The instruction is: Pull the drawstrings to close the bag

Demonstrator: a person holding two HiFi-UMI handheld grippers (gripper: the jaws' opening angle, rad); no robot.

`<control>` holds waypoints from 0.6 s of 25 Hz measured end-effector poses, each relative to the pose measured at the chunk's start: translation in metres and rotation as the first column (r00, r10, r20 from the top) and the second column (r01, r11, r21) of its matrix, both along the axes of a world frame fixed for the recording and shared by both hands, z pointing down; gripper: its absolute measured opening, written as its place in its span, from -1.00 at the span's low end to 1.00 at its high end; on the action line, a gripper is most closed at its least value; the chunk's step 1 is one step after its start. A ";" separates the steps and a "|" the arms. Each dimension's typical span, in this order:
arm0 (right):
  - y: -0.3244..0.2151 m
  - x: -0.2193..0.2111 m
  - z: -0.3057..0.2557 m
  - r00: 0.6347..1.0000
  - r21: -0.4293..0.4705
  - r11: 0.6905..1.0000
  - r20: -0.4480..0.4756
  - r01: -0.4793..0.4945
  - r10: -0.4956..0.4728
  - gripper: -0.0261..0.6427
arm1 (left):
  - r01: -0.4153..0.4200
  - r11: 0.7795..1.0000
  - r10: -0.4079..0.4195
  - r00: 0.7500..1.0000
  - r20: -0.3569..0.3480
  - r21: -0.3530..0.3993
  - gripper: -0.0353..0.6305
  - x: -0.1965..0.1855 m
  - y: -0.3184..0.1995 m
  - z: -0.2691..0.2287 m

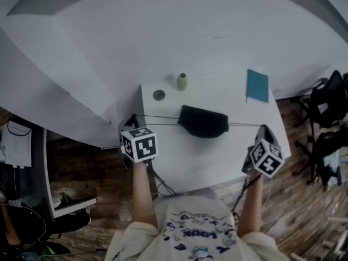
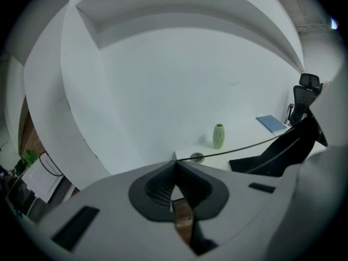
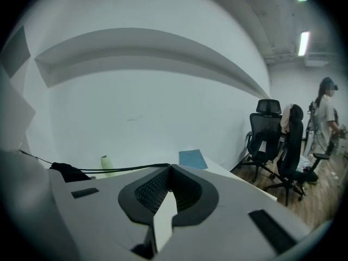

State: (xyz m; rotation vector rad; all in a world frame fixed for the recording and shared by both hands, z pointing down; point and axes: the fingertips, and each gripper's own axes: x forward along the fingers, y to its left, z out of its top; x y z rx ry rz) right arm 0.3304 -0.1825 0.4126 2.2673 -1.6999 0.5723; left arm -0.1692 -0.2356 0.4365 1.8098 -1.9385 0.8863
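**Bag (image 1: 203,121) lying mid-table, cords stretched to either side.** I am holding the left hand-held gripper (image 2: 175,163) left of the bag. Its jaws are pressed together and pinching the left drawstring (image 1: 160,117) at their very tips. Right of the bag, the right hand-held gripper (image 3: 168,168) is pinching the right drawstring (image 1: 244,125) in the same way. Both cords are running taut and nearly straight out from the bag, so I am judging the closing to be well along.

*Risks.* Each cord is thin and caught only at the jaw tips, so a sharper tug could be slipping it free. An uneven pull could be dragging the light bag sideways or lifting it off the table (image 1: 217,162). A sudden release could be swinging a gripper behind the bag, towards the vase (image 1: 181,81) or the book (image 1: 257,85).

*Room.* Both grippers are hovering about level with the table's side edges, well out from the bag. Left of the bag the floor is lying open for further travel. Right of the bag, chairs (image 1: 326,107) are limiting the outward sweep, and a wall is closing the space behind the bag.
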 end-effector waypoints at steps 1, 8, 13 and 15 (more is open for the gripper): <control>0.001 0.004 -0.001 1.000 0.004 1.000 0.000 -0.010 0.010 -0.91 | 0.006 1.000 -0.006 1.000 0.003 0.000 -0.88 -0.003 0.000 0.000; 0.006 0.027 -0.001 0.998 0.004 0.998 0.012 -0.060 0.060 -0.91 | 0.041 0.999 -0.041 0.999 0.025 0.006 -0.88 -0.013 -0.001 -0.001; 0.008 0.032 0.008 0.996 -0.014 0.997 0.058 -0.073 0.073 -0.91 | 0.037 0.999 -0.038 0.999 0.023 0.010 -0.88 -0.015 -0.003 -0.002; 0.009 0.031 0.009 0.995 -0.017 0.997 0.064 -0.073 0.074 -0.91 | 0.031 0.999 -0.031 0.999 0.022 0.010 -0.88 -0.014 -0.003 -0.001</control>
